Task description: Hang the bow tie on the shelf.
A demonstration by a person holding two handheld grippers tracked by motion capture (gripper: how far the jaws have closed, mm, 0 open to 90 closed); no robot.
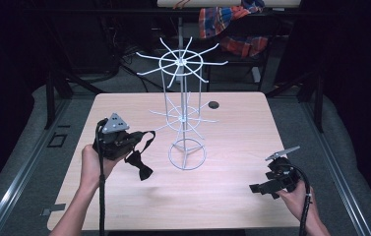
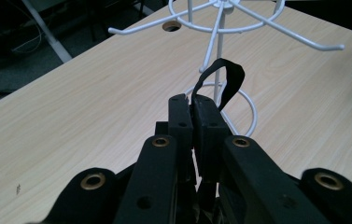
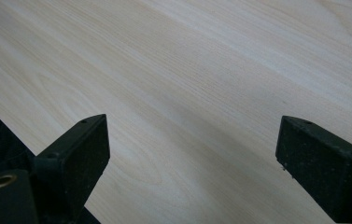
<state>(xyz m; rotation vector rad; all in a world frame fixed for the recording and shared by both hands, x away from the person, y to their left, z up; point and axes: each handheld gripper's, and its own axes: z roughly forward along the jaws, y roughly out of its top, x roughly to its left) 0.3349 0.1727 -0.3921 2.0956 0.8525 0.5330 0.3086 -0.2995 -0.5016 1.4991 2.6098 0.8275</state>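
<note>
My way is blocked mid-table by the wire rack [image 1: 185,110] (its hooks spread wide); bare table [image 1: 232,191] lies nearer me.

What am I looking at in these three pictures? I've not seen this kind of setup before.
A person at a wooden table holds a hand-operated gripper in each hand. The high view looks down from above; the other two pictures come from cameras riding on each gripper. On the table stands a white wire rack with hook arms. The left gripper has its fingers shut on the strap of a black bow tie, which dangles below. The right gripper hangs open, holding nothing.
</note>
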